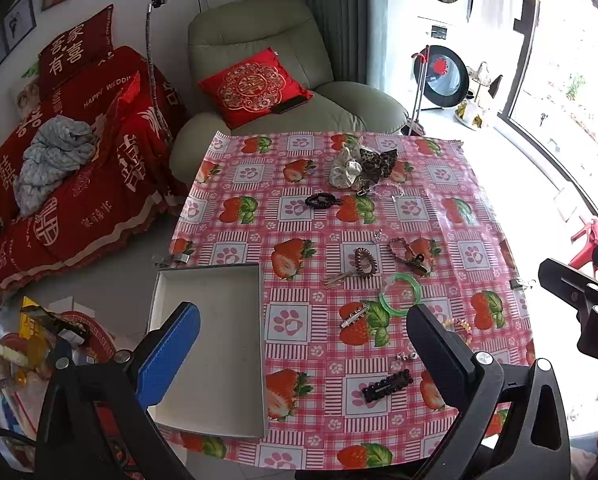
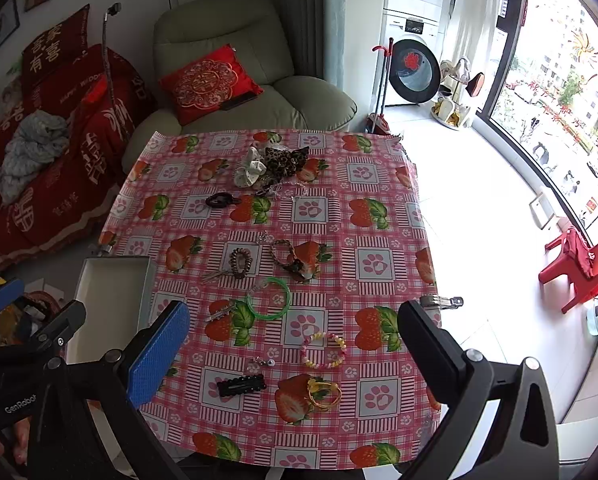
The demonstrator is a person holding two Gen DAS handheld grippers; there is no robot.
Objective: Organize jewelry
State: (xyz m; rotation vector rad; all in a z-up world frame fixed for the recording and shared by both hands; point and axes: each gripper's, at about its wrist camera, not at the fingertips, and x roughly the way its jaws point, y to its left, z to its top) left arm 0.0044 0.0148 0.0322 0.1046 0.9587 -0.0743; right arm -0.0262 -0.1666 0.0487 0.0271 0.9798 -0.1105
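Observation:
Jewelry and hair pieces lie scattered on a pink strawberry tablecloth (image 1: 299, 216). A shallow white box (image 1: 211, 344) sits at the table's left edge. I see a green bangle (image 2: 267, 298), a bead bracelet (image 2: 324, 350), a black hair clip (image 2: 241, 385), a yellow ring pair (image 2: 324, 394), a brown coil tie (image 2: 239, 262), a silver clip (image 1: 355, 315) and scrunchies (image 1: 363, 162) at the far side. My left gripper (image 1: 303, 330) hangs open over the box's right edge. My right gripper (image 2: 293, 326) is open above the near table, holding nothing.
A green armchair (image 1: 267, 80) with a red cushion stands behind the table. A red-covered sofa (image 1: 67, 152) is at left. Washing machines (image 2: 413, 68) and a red plastic chair (image 2: 579, 268) stand at right by a large window. Clutter lies on the floor at lower left.

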